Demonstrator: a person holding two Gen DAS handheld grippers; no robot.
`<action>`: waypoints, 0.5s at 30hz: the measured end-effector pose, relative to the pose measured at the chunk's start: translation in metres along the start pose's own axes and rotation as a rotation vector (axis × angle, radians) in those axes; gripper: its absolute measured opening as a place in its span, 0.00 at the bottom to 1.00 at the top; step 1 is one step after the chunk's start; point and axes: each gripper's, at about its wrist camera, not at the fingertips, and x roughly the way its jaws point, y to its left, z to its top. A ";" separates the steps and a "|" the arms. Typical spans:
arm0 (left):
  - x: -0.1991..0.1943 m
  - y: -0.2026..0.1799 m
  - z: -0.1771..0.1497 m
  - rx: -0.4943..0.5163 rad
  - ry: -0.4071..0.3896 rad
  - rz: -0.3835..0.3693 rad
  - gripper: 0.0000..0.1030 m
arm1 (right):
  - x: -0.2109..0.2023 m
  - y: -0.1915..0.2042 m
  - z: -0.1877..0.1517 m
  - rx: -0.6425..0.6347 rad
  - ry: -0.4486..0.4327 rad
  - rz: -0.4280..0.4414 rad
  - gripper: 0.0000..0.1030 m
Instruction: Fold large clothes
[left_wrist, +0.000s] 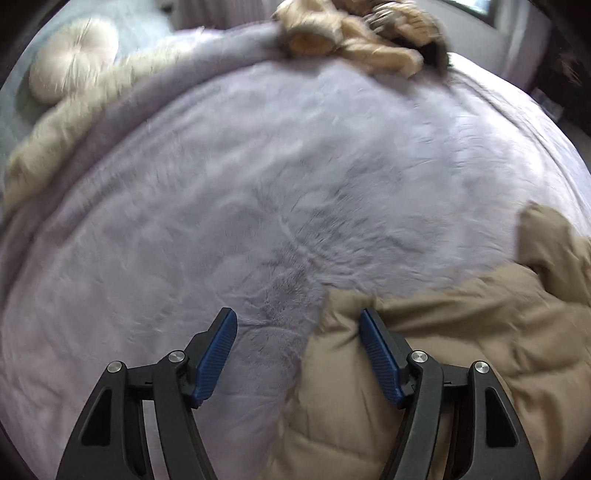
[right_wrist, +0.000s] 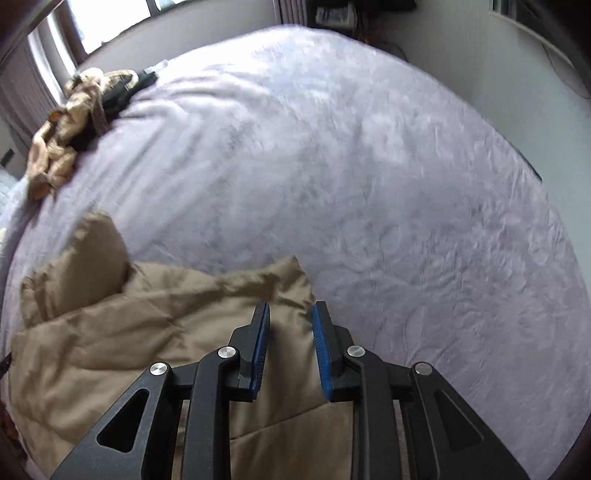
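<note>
A bed (right_wrist: 369, 166) covered with a lilac plush blanket (left_wrist: 258, 184) is filling both views. A tan quilted coat (right_wrist: 110, 350) is lying on the blanket at the near edge, its far edge rumpled and partly raised. A heap of beige and dark clothing (left_wrist: 362, 33) is sitting at the far side; a round cream cushion (left_wrist: 74, 55) is lying beyond it. The left hand-held gripper (left_wrist: 298, 317) is standing wide open astride the coat's corner, gripping nothing. The right hand-held gripper (right_wrist: 291, 310) is narrowly parted over the coat's edge; whether its pads are pinching fabric cannot be told.

Both views steeply down over bed (left_wrist: 258, 166)
</note>
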 end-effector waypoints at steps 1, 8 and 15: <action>0.008 0.003 0.001 -0.038 0.018 -0.009 0.68 | 0.012 -0.004 -0.002 0.021 0.037 0.004 0.25; 0.002 0.003 0.006 -0.043 0.016 0.038 0.70 | 0.034 -0.010 0.004 0.078 0.057 0.009 0.26; -0.045 0.013 -0.007 -0.026 0.059 -0.011 0.70 | -0.015 -0.010 -0.007 0.081 -0.021 -0.011 0.39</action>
